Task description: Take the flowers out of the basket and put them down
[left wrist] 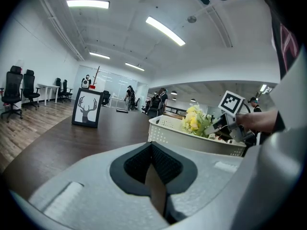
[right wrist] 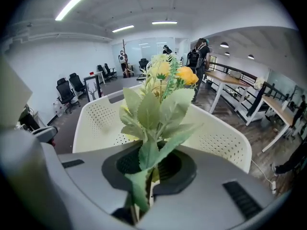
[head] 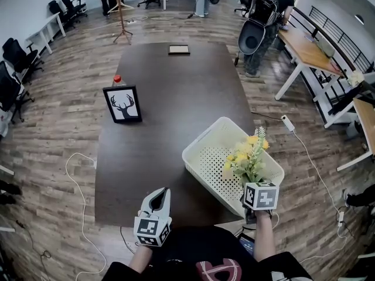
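Note:
A bunch of yellow flowers (head: 246, 157) with green leaves stands over the near right part of the white perforated basket (head: 206, 148), which sits at the table's near right corner. My right gripper (head: 251, 186) is shut on the stem, at the basket's near rim. In the right gripper view the leafy stem (right wrist: 144, 176) runs up from between the closed jaws, and the blooms (right wrist: 168, 73) rise above the basket's wall (right wrist: 96, 123). My left gripper (head: 158, 196) hovers at the table's near edge, left of the basket, shut and holding nothing.
A framed deer picture (head: 122, 104) stands on the dark table (head: 170, 98) with a red-capped bottle (head: 117, 80) behind it. A flat dark object (head: 179, 50) lies at the far end. Desks and a person with a backpack (head: 263, 16) are off to the right.

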